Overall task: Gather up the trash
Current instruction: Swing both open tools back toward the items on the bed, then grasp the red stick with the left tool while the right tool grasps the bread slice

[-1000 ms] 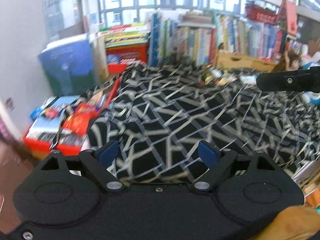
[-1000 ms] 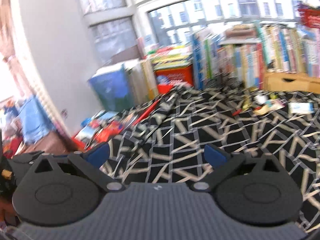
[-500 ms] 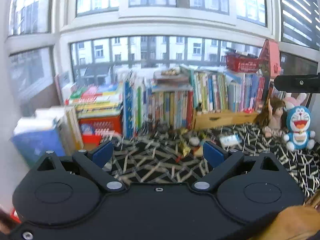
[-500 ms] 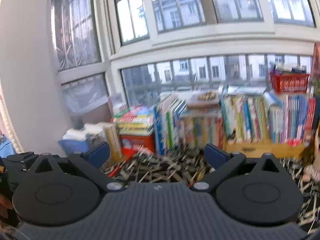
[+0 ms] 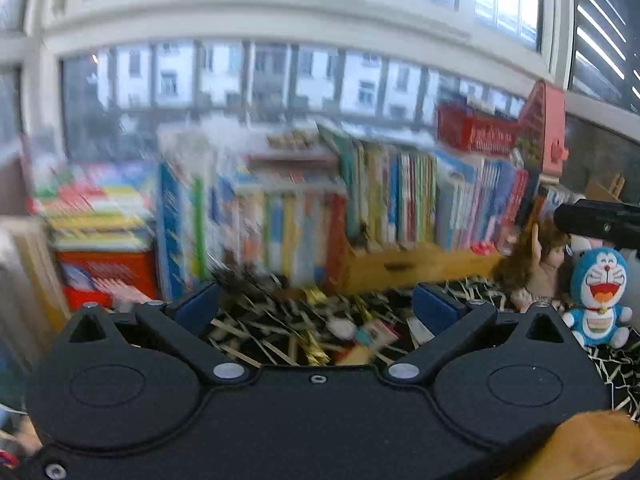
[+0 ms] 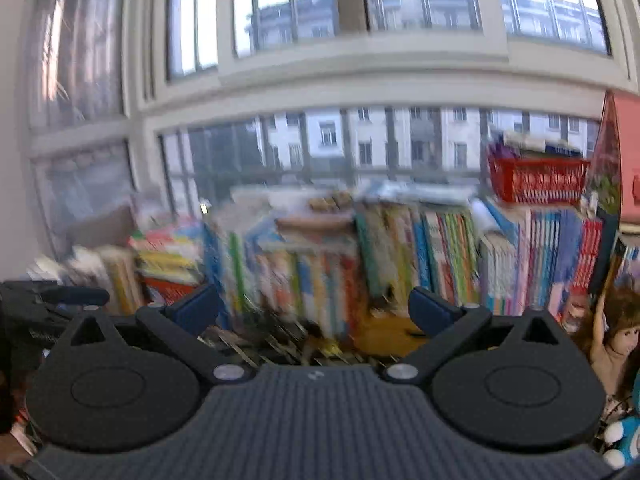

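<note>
Small bits of trash (image 5: 356,336), among them gold foil wrappers (image 5: 316,354) and a white scrap, lie on the black cloth with pale lines (image 5: 256,326), in front of the row of books. In the left wrist view my left gripper (image 5: 316,308) hangs over this litter with its jaws opening wide and nothing between the blue pads. My right gripper (image 6: 314,310) points at the books, jaws wide apart and empty. The right gripper's black finger (image 5: 600,222) shows at the right edge of the left wrist view. Both views are blurred.
A long row of upright books (image 5: 384,200) and a wooden box (image 5: 408,266) stand under the windows. A stack of books on a red box (image 5: 104,272) is at the left. A blue cat toy (image 5: 598,296) and a doll (image 6: 616,344) sit at the right. A red basket (image 6: 536,180) tops the books.
Both views have swung up from the patterned cloth toward the books and windows and closed in on the litter. My left jaws have spread wider. The right jaws stay wide.
</note>
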Available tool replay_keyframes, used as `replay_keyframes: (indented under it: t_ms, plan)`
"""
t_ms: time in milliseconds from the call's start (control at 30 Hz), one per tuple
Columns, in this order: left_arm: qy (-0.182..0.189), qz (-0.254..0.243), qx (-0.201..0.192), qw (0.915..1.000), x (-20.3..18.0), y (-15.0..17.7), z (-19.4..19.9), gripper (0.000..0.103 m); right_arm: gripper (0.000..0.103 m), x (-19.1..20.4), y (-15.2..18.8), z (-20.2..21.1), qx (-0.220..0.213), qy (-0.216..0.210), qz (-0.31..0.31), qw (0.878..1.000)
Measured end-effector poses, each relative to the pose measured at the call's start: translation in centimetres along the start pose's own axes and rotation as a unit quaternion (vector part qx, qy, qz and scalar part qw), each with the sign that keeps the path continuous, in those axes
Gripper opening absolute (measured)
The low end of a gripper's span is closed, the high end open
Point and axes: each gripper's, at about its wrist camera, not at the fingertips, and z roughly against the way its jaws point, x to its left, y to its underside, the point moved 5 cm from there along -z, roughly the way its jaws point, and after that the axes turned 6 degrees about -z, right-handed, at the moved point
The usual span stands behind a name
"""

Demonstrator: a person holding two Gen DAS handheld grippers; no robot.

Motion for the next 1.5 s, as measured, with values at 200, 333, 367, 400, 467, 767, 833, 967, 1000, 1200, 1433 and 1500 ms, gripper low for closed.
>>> replay_keyframes:
  t_ms: [200,333,367,400,467,767,833,967,1000,1200,1433,1500]
  plan:
    - [-0.011,0.003,0.049,0.9987,0.8,6.3,-11.2,0.101,0.103,-4.2,7.2,-8.8,0.045,0.023,0.04,0.998]
    - [-0.01,0.019,0.085,0.9962,1.6,11.2,-17.3,0.085,0.096,-4.4,13.1,-14.7,0.103,0.003,0.053,0.993]
    - [-0.005,0.006,0.09,0.9959,1.5,12.4,-18.7,0.081,0.094,-4.4,14.5,-15.7,0.114,-0.006,0.049,0.992]
    - [-0.006,-0.018,0.098,0.995,1.3,13.5,-19.9,0.079,0.094,-4.4,15.6,-16.7,0.124,-0.013,0.043,0.991]
    - [-0.019,-0.057,0.123,0.9906,1.0,15.4,-22.1,0.075,0.094,-4.2,17.5,-18.6,0.147,-0.018,0.032,0.988]
    - [-0.032,-0.071,0.16,0.984,1.3,18.7,-26.1,0.072,0.092,-3.1,20.9,-24.3,0.15,-0.055,0.048,0.986]
    - [-0.016,-0.064,0.164,0.9843,1.5,18.7,-26.6,0.072,0.09,-2.8,21.5,-25.4,0.156,-0.071,0.065,0.983]
    - [0.001,-0.085,0.167,0.9824,1.4,19.0,-27.1,0.069,0.085,-2.5,22.6,-27.1,0.176,-0.082,0.094,0.976]
    - [0.006,-0.079,0.165,0.9832,1.5,19.0,-27.0,0.068,0.085,-2.5,23.0,-27.3,0.179,-0.08,0.102,0.975]
    - [0.013,-0.07,0.171,0.9827,2.0,18.9,-27.2,0.068,0.081,-2.1,23.7,-27.6,0.172,-0.076,0.139,0.972]
    - [0.007,-0.075,0.169,0.9828,1.8,18.9,-27.1,0.069,0.057,-1.0,23.7,-28.0,0.159,-0.073,0.158,0.972]
    - [0.0,-0.081,0.166,0.9829,1.7,18.9,-27.1,0.073,0.053,-1.0,23.4,-28.1,0.157,-0.074,0.149,0.973]
